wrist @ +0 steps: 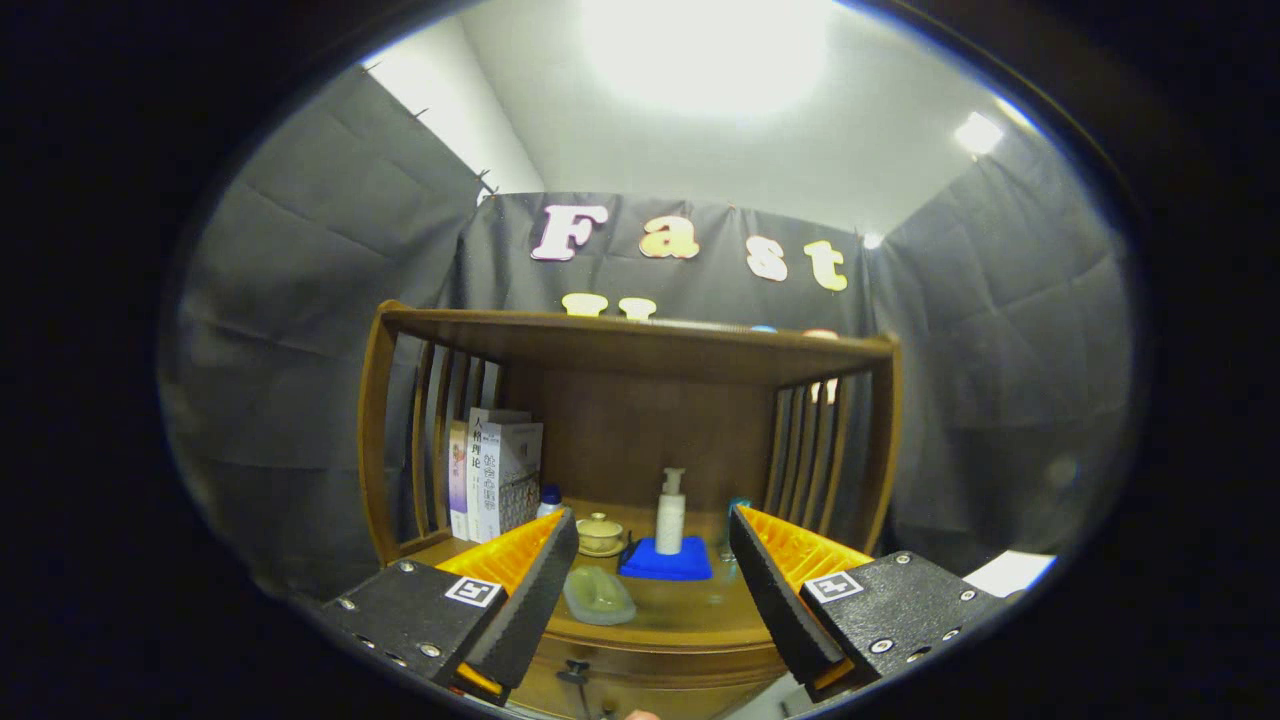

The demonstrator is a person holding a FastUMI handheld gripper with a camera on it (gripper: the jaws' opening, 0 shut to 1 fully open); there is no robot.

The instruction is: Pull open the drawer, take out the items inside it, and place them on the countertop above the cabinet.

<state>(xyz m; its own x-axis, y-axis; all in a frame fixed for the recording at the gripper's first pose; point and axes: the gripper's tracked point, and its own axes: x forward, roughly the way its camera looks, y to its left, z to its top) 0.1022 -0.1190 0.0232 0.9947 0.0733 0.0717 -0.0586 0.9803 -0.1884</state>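
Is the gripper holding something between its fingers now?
No. The gripper is open, with nothing between its fingers; the pump bottle stands beyond them on the countertop.

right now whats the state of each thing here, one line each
gripper: jaws open, holding nothing
drawer: shut, handle untouched, below the jaws
pump bottle: upright on the blue cloth, beyond the jaws
lidded cup: lid on, upright on the countertop
green dish: lying flat on the countertop, between the jaws
books: standing upright against the slatted side
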